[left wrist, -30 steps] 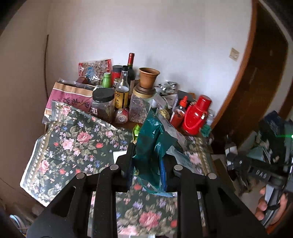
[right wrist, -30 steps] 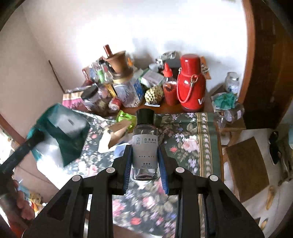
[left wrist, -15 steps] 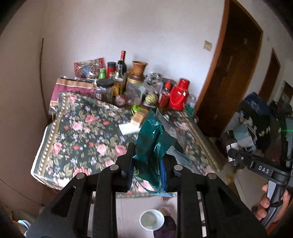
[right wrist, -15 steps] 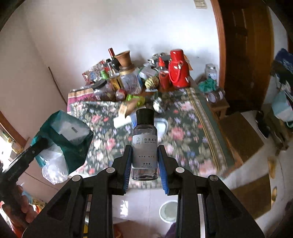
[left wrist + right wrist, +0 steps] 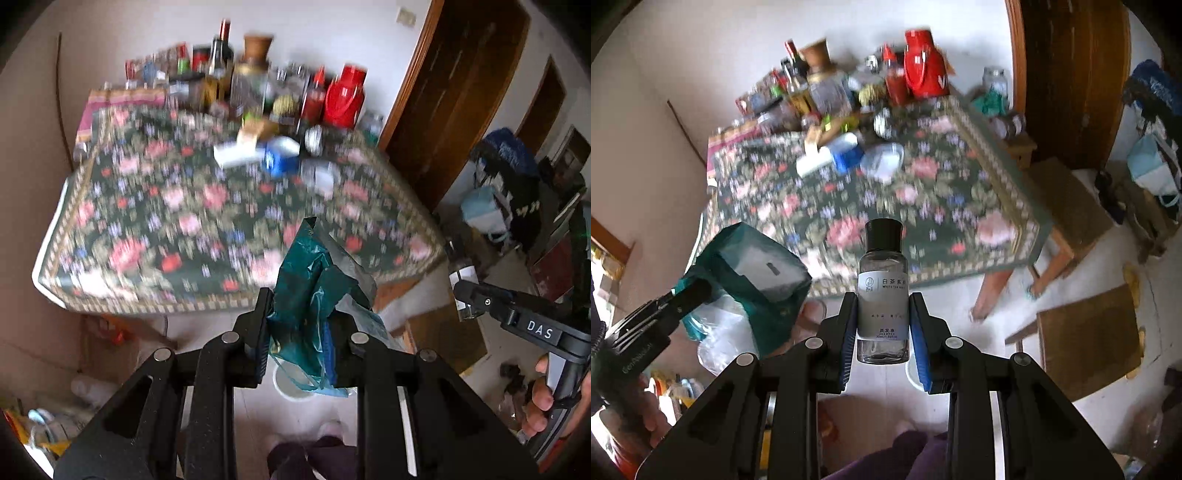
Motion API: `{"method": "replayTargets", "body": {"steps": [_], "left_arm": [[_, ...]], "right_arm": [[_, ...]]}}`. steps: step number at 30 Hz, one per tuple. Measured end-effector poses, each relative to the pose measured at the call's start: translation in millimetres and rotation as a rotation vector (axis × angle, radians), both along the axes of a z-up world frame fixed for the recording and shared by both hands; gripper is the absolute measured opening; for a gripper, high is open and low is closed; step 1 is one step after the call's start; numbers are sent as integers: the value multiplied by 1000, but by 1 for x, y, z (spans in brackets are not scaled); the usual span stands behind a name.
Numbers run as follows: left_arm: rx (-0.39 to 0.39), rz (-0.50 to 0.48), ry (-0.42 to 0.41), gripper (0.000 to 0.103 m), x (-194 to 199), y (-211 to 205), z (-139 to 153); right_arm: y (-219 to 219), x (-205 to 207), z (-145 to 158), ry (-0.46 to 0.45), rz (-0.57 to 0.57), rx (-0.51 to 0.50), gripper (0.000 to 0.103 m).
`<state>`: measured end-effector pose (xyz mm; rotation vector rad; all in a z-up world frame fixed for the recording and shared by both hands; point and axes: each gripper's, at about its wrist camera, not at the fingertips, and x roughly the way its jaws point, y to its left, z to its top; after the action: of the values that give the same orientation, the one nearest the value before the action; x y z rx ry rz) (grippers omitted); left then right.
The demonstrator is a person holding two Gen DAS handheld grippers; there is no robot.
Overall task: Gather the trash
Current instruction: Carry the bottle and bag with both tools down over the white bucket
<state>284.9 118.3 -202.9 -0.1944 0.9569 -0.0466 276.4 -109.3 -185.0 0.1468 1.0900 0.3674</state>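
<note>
Green bag (image 5: 314,295): crumpled teal plastic wrapper with a clear, greyish flap on its right side; it stands up from between the jaws of the left gripper (image 5: 300,339), which are pinched tight on its lower part.
Bottle (image 5: 882,291): small clear bottle with a black cap and a white label printed with dark characters, upright; the blue-padded jaws of the right gripper (image 5: 882,332) clamp its lower half at a narrow gap.
Where both are: held in the air in front of the near edge of the flowered tablecloth (image 5: 155,221), above the pale floor.
Table: blurred; red jug (image 5: 345,96), bottles and jars crowd the far edge by the wall, with a white and blue carton (image 5: 831,157) lying nearer the middle.
Left wrist view only: a white round bucket (image 5: 291,387) on the floor just below the bag, partly hidden by it; the right gripper seen from the side with a hand (image 5: 543,398) on its handle.
Right wrist view only: the bag's white label patch, clear plastic hanging under it, and a wooden stool (image 5: 1067,206) beside the table's right corner.
</note>
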Motion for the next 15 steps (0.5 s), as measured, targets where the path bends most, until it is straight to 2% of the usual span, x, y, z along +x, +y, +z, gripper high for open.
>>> {"method": "replayTargets", "body": {"steps": [9,15], "left_arm": [[12,0,188,23,13,-36,-104],[-12,26,301,23,21,-52,-198]], "right_arm": [[-16,3,-95,165,83,-29,25],[-22,5,-170,261,142,-69,25]]}}
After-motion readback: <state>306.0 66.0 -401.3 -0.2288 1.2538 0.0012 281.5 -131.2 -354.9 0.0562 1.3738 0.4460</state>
